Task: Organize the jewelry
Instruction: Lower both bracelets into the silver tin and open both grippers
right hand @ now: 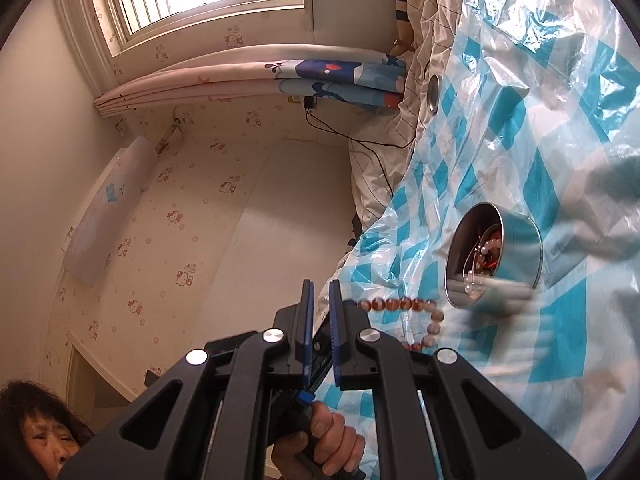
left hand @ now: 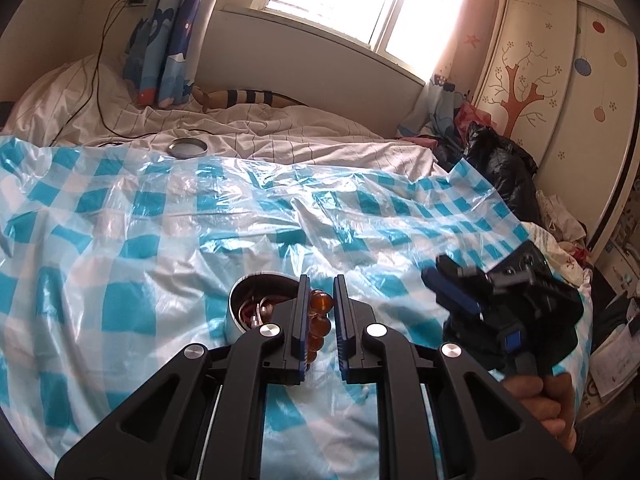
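Tin lid (left hand: 188, 148): at 11 o'clock, far back on the striped bedsheet.
Metal tin (left hand: 256, 300): on the checked plastic sheet (left hand: 160, 240), jewelry inside, just at 9 o'clock of the left tongs.
Left tongs (left hand: 321, 292): nearly closed, pinching an amber bead bracelet (left hand: 320, 312).
Right tongs (left hand: 444, 280): at 3 o'clock, closed with nothing between them; a hand (left hand: 548, 404) holds the handle.

The left gripper (left hand: 322, 286) held an amber bead bracelet (left hand: 319, 322) against its left finger. A metal tin (left hand: 256, 304) of jewelry sat at ten o'clock on the blue-checked plastic sheet (left hand: 160, 220). The right gripper (left hand: 452, 286) hung at three o'clock.
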{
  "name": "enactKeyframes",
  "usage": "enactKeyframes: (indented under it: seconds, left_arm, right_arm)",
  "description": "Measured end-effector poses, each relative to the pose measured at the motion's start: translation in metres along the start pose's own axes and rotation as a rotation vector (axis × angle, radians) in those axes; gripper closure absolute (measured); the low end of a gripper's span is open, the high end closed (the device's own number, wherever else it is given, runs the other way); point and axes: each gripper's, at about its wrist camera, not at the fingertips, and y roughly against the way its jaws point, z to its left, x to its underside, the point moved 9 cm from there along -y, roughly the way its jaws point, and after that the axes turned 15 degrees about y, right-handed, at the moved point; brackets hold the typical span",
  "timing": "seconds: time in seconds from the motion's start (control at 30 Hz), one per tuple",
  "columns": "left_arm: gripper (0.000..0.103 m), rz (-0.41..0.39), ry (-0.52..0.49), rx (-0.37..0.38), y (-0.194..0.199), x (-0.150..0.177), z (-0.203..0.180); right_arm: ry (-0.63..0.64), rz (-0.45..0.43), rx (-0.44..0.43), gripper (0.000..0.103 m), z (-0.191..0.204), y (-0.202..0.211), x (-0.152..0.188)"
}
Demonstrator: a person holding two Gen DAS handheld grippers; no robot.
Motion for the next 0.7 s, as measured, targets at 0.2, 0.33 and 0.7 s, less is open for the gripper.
enactKeyframes:
  seconds: [0.2,0.33,0.7]
  left_arm:
    - [0.093,0.021,0.028,0.027,-0.028,-0.014,0.003]
    - [0.093,0.085,0.081,0.043,-0.056,-0.011,0.015]
    - [0.061,0.177,0.173,-0.031,-0.07,0.0,0.058]
  right_arm:
    - [0.049,0.066,0.136,0.094,-0.014,-0.003,-0.002]
    - [0.124,0.21,0.412,0.071,-0.042,0.0,0.012]
    - [0.585,0.61,1.023,0.087,-0.09,-0.016,0.065]
